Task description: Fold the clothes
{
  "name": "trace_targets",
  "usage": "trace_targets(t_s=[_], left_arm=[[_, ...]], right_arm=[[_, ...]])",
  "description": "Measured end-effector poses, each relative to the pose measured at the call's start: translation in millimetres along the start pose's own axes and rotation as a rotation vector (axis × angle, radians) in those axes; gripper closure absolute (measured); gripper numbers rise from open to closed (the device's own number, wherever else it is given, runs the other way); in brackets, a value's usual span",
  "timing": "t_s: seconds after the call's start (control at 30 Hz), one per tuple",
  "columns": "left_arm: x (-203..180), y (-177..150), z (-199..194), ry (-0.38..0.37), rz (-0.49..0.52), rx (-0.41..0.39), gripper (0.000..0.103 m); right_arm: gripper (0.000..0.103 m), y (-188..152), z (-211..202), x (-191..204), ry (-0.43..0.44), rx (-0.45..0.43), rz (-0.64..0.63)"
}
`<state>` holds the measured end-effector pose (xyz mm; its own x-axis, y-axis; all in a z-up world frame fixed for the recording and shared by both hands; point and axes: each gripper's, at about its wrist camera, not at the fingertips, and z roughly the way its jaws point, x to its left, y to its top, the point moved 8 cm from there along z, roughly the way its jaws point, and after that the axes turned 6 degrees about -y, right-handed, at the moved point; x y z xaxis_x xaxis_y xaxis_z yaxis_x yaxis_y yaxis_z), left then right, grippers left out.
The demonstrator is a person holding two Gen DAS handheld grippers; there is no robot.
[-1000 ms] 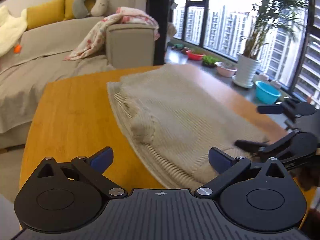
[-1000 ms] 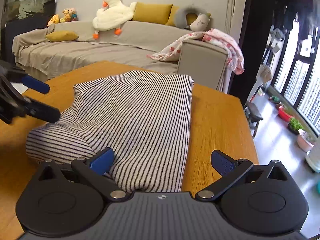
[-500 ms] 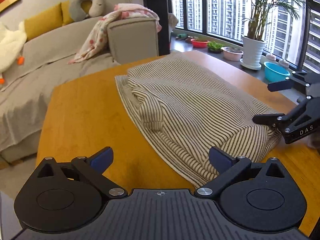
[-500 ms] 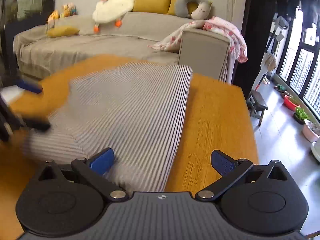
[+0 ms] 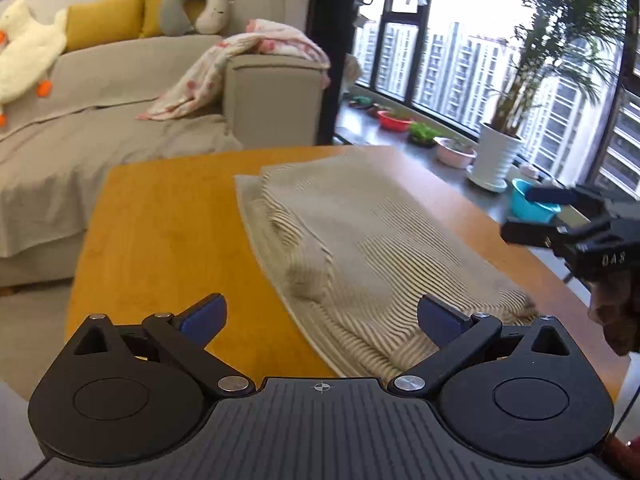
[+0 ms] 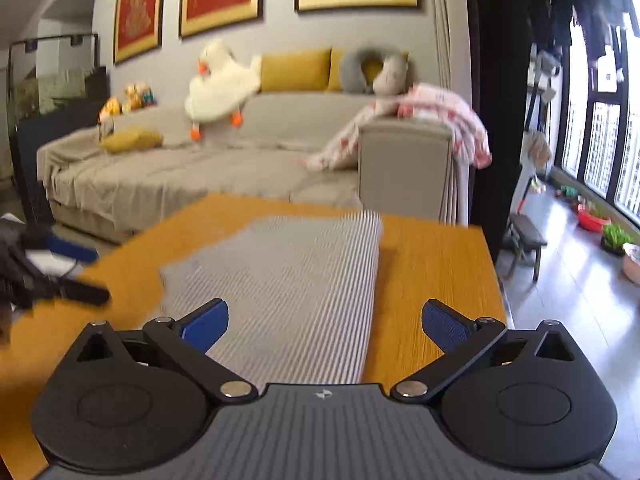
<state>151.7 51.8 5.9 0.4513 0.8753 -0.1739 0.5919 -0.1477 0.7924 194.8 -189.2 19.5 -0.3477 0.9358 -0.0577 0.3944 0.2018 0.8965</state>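
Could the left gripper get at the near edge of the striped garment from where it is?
Probably yes: left gripper is open, the striped garment lies right ahead on the table, nothing between.

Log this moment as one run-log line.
left gripper: open | right gripper: open | striped garment: folded on table, unheld

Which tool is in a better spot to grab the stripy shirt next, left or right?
Probably the left tool. The striped shirt's near corner lies just ahead of its open fingers. The right tool is open too, but it seems higher, with its view blurred, so this is a hedged guess.
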Motion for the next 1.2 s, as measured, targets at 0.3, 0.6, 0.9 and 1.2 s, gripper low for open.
trace_targets(t_s=[0.3, 0.6, 0.9, 1.2], left_arm=[[-5.8, -30.3, 35.2, 0.048, 0.083, 0.093, 0.000], [-2.5, -21.2, 20.8, 0.071, 0.075, 0.055, 0.000], [9.6, -13.0, 7.2, 0.097, 0.046, 0.018, 0.000], [46.8, 1.8, -14.8, 0.151, -0.081, -0.047, 0.000]], right_arm=[[0.008, -51.6, 20.0, 24.2, 0.006, 0.134, -0.142], [0.034, -42.1, -26.6, 89.7, 0.222, 0.032, -0.445], [0.070, -64.5, -21.8, 136.2, 0.175, -0.036, -0.732], [0.091, 5.3, -6.1, 104.0, 0.122, -0.074, -0.358]])
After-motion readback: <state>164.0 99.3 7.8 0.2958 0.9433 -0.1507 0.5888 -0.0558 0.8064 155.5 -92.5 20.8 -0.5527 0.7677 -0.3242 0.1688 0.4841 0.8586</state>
